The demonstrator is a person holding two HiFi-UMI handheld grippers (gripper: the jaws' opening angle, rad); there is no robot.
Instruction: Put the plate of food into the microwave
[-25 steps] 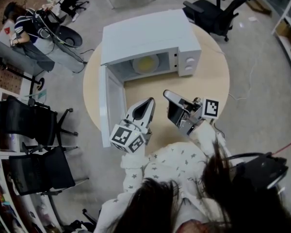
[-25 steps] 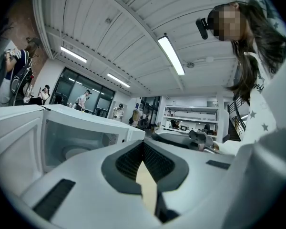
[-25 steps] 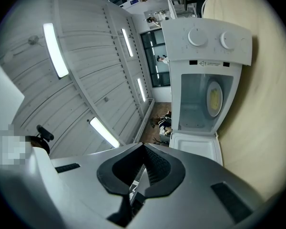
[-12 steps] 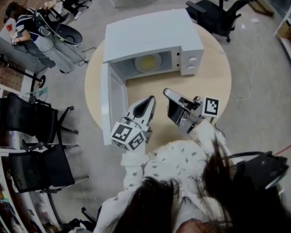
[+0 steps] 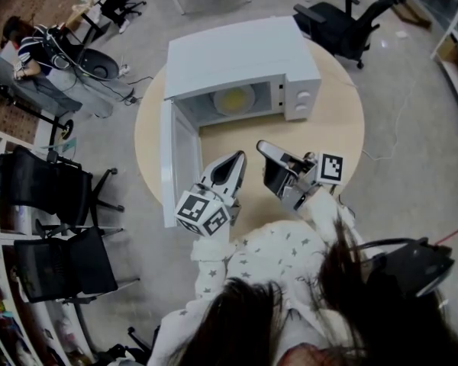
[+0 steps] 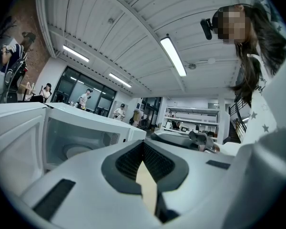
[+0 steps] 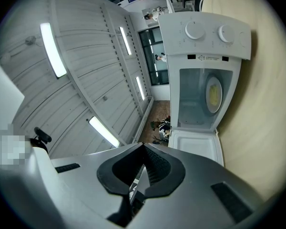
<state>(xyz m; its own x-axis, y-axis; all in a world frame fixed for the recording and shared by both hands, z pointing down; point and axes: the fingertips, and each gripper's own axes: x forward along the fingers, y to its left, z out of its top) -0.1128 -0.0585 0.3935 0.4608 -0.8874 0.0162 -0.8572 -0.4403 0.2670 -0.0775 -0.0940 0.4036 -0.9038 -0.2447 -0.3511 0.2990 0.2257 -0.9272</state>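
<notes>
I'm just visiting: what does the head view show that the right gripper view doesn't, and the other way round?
Only the head view: the full round outline of the table, the left hand-held gripper and black office chairs on the floor.
Only the right gripper view: ceiling light strips, and the right hand-held gripper seen close up, its jaws shut with nothing between them.
Both: the white microwave with its door open, a pale yellow disc inside it, and the right hand-held gripper itself.
</notes>
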